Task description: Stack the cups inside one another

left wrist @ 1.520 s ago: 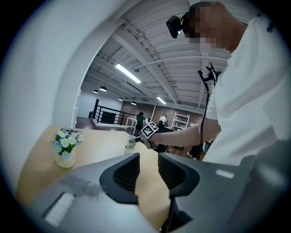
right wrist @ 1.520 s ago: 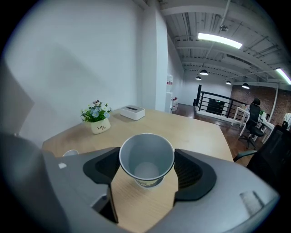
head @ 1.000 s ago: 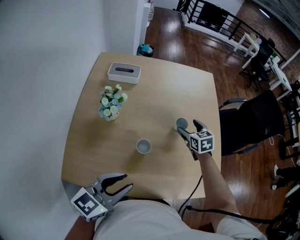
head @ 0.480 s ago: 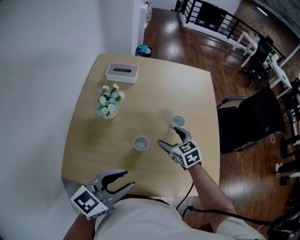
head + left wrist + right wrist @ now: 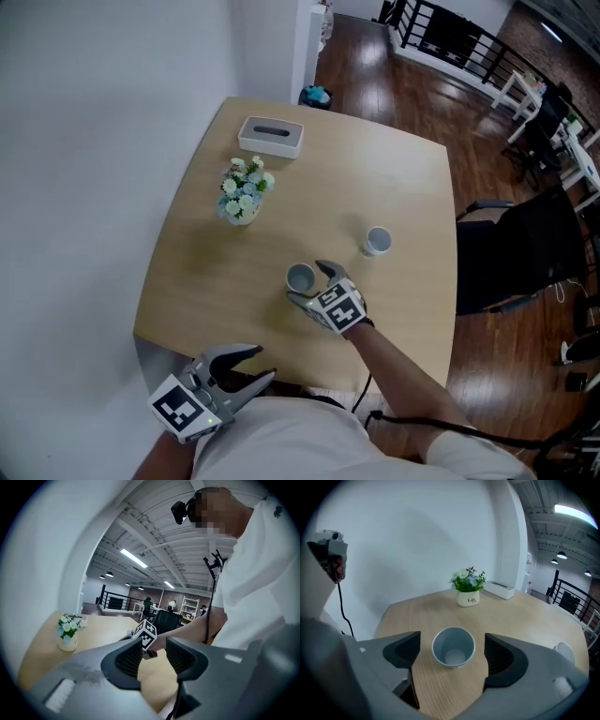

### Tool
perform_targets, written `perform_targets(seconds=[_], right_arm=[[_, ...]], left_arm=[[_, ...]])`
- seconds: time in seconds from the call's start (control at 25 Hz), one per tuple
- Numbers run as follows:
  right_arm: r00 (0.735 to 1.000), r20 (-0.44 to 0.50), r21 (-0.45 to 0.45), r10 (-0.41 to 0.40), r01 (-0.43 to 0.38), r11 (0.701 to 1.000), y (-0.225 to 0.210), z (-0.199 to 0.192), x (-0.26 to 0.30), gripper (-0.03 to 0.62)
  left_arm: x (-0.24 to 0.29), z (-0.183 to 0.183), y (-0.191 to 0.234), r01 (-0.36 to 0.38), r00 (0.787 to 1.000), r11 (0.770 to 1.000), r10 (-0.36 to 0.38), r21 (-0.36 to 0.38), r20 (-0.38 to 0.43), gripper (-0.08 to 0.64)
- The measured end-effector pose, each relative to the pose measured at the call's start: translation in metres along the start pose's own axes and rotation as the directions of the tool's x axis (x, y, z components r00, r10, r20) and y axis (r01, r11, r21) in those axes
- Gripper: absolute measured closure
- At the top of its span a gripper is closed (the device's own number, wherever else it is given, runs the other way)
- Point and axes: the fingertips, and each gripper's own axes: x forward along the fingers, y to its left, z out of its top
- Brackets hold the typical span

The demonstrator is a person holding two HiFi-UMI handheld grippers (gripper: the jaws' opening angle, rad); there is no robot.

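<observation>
**One word on the flower pot**

In the right gripper view, the white flower pot (image 5: 468,600) is showing a dark word on its front, and it is reading as "Life". A smaller line is sitting under this word, but it is too small to read. The right cube (image 5: 336,308) on the right gripper (image 5: 308,282) and the left cube (image 5: 177,411) on the left gripper (image 5: 264,363) are carrying black-and-white square markers, which are patterns only, not letters.

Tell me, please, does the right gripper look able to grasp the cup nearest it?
Probably yes: the right gripper has its jaws apart on either side of the upright cup, with nothing else between.
</observation>
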Motion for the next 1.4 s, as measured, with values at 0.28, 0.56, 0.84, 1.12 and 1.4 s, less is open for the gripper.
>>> perform_targets(seconds=[0.28,0.56,0.84,1.12,1.4], right_arm=[[0.997,-0.078,-0.013,0.021,-0.022,1.000,0.001,-0.016,0.031,0.182],[0.999,-0.045,-0.022,0.015,-0.016,1.000,-0.003,-0.005,0.010,0.225],[0.999,0.032,0.023,-0.038,0.037,0.999,-0.041,0.021,-0.046,0.225],[0.972,0.107,0.086,-0.209,0.200,0.976,-0.123,0.032,-0.111,0.225],[0.942,0.111,0.166,-0.318,0.298,0.940,-0.192,0.019,-0.137,0.225]], left_arm=[[-0.017,-0.005,0.003,-0.067,0.998,0.998,0.067,-0.022,-0.008,0.393],[-0.011,0.006,0.003,-0.058,0.998,0.998,0.058,-0.015,0.008,0.393],[0.015,0.010,-0.007,0.009,1.000,1.000,-0.009,0.010,-0.013,0.393],[0.038,0.015,-0.014,0.047,0.999,0.999,-0.047,0.024,-0.001,0.393],[0.043,0.013,-0.015,0.034,0.999,0.999,-0.033,0.014,-0.023,0.393]])
